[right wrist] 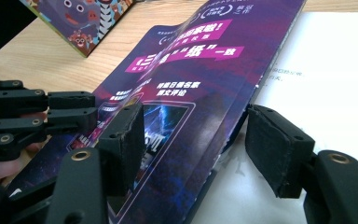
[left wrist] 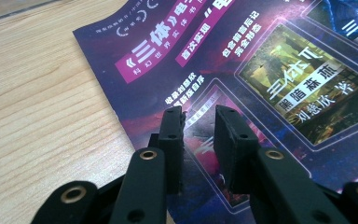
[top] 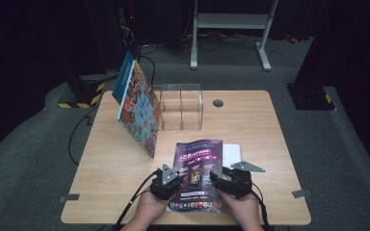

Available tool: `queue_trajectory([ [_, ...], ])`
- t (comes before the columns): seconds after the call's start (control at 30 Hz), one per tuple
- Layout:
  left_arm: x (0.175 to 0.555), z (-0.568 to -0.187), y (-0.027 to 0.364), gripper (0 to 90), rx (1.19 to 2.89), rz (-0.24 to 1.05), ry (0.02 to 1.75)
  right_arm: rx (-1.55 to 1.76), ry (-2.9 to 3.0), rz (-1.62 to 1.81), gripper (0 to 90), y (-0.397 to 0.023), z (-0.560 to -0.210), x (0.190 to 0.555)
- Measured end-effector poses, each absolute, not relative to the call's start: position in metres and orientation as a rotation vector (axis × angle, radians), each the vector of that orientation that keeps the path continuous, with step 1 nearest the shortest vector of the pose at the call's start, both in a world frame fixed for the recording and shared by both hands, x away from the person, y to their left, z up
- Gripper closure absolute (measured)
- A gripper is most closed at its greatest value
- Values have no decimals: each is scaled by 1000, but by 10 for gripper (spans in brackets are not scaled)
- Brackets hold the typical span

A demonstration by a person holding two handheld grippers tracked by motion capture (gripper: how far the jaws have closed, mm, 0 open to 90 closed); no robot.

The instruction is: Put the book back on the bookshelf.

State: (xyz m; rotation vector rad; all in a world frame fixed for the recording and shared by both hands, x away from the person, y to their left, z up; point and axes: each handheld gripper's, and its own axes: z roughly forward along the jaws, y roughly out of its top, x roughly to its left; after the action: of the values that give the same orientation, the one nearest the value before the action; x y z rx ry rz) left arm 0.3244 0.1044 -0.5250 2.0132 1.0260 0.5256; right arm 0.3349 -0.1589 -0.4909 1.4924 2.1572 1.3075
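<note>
A glossy purple magazine with white and pink lettering (top: pixel 196 174) lies near the front edge of the light wooden tabletop (top: pixel 250 134), directly in front of the person, with a white sheet of paper (top: pixel 231 154) tucked under its right side.

The left gripper (top: pixel 166 182) rests over the magazine's left margin. In the left gripper view its jaws stand nearly together with a narrow gap, the cover (left wrist: pixel 261 70) lying flat beneath them and not pinched; it seems placed there to pin the magazine down.

The right gripper (top: pixel 231 180) comes in at the right edge. In the right gripper view its jaws stand apart, one on each side of the lifted right edge of the cover (right wrist: pixel 200 93), not yet pressing it. The likely aim is to catch that edge and open or lift the magazine.

Further back, a colourful picture book (top: pixel 137 106) leans against a clear plastic divided holder (top: pixel 180 107), probably where the magazine belongs.
</note>
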Motion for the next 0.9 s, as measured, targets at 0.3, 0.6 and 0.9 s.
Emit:
queue_trajectory([
  [0.3, 324, -525, 104, 725, 2020, 537, 1025, 1508, 2141, 1294, 354, -155, -492, 338],
  [0.6, 323, -525, 104, 736, 2023, 547, 1021, 1441, 2090, 1348, 515, -159, -485, 331],
  [0.9, 323, -525, 104, 736, 2022, 548, 1024, 1389, 2082, 1383, 636, -163, -480, 324],
])
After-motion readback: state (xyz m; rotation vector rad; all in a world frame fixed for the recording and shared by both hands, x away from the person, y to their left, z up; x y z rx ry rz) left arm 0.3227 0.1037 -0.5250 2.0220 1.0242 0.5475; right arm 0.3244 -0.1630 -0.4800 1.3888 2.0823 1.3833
